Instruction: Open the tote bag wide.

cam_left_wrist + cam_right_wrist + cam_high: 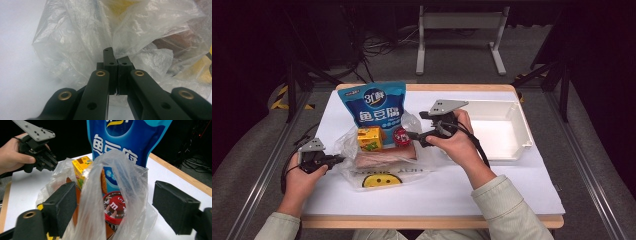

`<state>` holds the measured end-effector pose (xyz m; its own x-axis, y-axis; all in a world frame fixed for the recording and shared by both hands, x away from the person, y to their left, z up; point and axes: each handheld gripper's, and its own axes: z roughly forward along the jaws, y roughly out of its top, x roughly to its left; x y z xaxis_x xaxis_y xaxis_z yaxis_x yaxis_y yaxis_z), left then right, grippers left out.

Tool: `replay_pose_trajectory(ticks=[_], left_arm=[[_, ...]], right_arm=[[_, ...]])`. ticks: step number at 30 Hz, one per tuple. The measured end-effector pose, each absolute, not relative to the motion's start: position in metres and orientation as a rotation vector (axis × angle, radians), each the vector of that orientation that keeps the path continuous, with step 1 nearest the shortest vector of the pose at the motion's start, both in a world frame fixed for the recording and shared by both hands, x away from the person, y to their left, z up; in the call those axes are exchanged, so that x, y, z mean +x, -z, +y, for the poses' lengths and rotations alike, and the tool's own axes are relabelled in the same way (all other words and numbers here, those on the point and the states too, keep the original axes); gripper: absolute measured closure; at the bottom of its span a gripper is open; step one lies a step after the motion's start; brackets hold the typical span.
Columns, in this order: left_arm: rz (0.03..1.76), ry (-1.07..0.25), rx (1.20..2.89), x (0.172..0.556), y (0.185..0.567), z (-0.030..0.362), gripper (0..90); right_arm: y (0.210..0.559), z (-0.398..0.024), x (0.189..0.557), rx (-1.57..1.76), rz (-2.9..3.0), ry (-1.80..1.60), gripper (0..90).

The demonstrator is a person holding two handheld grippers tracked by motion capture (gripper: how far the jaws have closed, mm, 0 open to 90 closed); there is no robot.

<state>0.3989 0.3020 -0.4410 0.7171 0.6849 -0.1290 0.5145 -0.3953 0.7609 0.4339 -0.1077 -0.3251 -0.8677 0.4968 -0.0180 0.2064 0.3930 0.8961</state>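
A: What is the left claw (341,159) doing?

B: It is pinching the bag (377,167) at its left edge, with its jaws squeezed tight on the thin plastic.

A: And the right claw (409,135)?

B: It is standing wide, and the bag's raised handle (117,185) is sitting between the jaws with neither pad pressing on it.

A: Where is the bag lying?

B: It is lying on the counter (437,190), left of the white tray (512,130). A blue pouch (374,107), a yellow carton (370,138) and a red tin (401,136) are sitting in it.
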Motion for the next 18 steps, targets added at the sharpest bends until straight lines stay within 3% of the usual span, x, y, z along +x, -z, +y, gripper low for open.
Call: replay_pose_trajectory(ticks=[4, 6, 7, 11, 15, 18], left_arm=[[0.911, -0.252, 2.078, 0.398, 0.441, 0.302, 88.8], [0.903, -0.255, 2.081, 0.398, 0.441, 0.303, 88.8], [0.903, -0.255, 2.081, 0.398, 0.441, 0.303, 88.8], [0.898, -0.260, 2.070, 0.398, 0.440, 0.303, 88.8], [0.900, -0.263, 2.066, 0.397, 0.439, 0.303, 88.8], [0.897, -0.270, 2.064, 0.398, 0.439, 0.303, 88.8]], right_arm=[[0.329, -0.102, 0.442, 0.633, 2.367, -1.457, 20.3], [0.331, -0.101, 0.443, 0.621, 2.379, -1.441, 32.0], [0.331, -0.101, 0.443, 0.621, 2.379, -1.441, 32.0], [0.338, -0.105, 0.443, 0.585, 2.393, -1.357, 69.1], [0.347, -0.110, 0.445, 0.580, 2.429, -1.304, 86.2], [0.354, -0.110, 0.444, 0.563, 2.463, -1.253, 88.9]])
